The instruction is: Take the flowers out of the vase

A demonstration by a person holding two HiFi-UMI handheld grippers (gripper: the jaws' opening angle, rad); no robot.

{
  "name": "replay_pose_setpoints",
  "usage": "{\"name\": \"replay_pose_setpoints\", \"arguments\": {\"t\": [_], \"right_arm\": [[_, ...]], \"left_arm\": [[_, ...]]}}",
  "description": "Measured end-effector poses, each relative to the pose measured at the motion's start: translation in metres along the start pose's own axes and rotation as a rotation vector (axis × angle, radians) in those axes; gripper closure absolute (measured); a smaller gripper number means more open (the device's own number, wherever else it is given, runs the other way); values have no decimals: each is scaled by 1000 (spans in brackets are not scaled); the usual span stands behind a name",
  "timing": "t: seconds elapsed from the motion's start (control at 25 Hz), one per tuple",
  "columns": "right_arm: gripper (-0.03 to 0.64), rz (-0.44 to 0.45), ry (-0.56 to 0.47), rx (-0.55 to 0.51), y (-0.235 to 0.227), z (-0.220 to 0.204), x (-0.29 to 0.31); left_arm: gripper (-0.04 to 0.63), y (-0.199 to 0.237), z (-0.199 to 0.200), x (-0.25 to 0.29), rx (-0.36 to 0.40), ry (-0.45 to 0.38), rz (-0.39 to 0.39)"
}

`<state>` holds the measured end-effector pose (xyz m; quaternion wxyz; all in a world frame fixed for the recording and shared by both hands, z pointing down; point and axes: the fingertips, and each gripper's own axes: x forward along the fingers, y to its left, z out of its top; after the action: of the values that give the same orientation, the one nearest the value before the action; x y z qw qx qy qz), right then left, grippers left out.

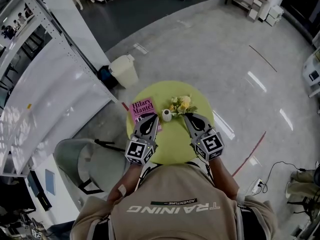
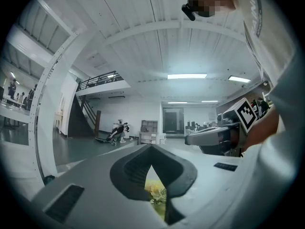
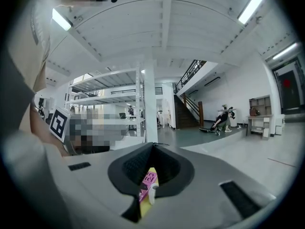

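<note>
Looking at the yellow flowers (image 1: 181,104), I find them just beside the small white vase (image 1: 167,115), at its two o'clock, on the round green table (image 1: 175,145). A pink book (image 1: 141,109) lies at nine. The left gripper (image 1: 153,118) at seven and the right gripper (image 1: 187,116) at four both hover closed and empty.

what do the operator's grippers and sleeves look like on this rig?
The left gripper and right gripper match: grey wedge-shaped shells with a dark padded recess around the jaws. Each carries a white cube with black square markers at the back. The person wears a beige short-sleeved shirt with white lettering.
</note>
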<state>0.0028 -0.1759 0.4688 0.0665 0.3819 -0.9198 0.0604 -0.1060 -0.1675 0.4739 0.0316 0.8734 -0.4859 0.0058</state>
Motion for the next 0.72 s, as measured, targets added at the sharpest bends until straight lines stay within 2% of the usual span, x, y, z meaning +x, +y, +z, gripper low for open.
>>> {"name": "replay_pose_setpoints", "arguments": {"t": [0.72], "right_arm": [[615, 10, 1, 21, 14, -15, -4]], "left_arm": [[594, 0, -6, -15, -11, 2, 10]]}}
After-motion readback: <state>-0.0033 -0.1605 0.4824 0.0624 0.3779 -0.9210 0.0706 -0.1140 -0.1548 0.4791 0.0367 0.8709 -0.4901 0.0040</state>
